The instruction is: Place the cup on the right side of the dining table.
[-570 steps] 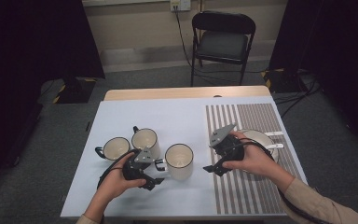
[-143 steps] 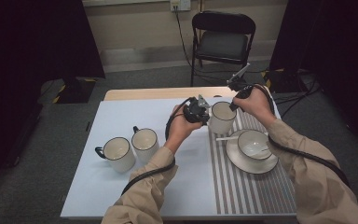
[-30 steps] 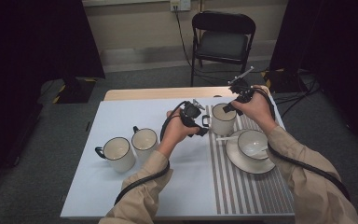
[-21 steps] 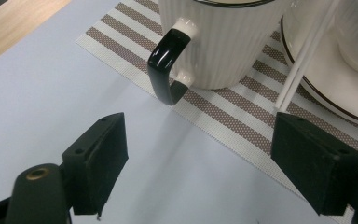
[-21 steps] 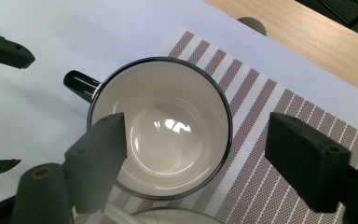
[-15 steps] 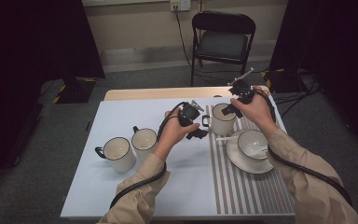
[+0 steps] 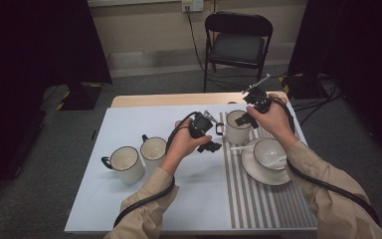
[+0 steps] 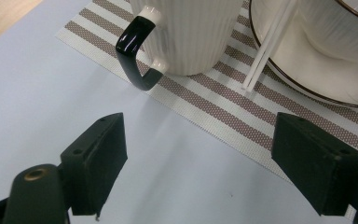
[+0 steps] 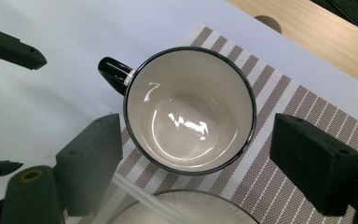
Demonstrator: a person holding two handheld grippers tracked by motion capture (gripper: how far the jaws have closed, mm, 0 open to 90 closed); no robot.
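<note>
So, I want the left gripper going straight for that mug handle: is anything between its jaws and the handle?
No. In the left gripper view, bare white table and the striped placemat's edge lie between the left gripper and the mug's black handle.

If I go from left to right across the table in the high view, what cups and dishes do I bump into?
First mug → second mug → third mug on the striped mat → bowl on its plate.

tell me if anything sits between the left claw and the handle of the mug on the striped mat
Nothing visible does. In the left gripper view the left claw stands open over bare white table cover, and the mug has its black handle turned toward it, unobstructed. The saucer and white stick lie off to the mug's far side.
</note>
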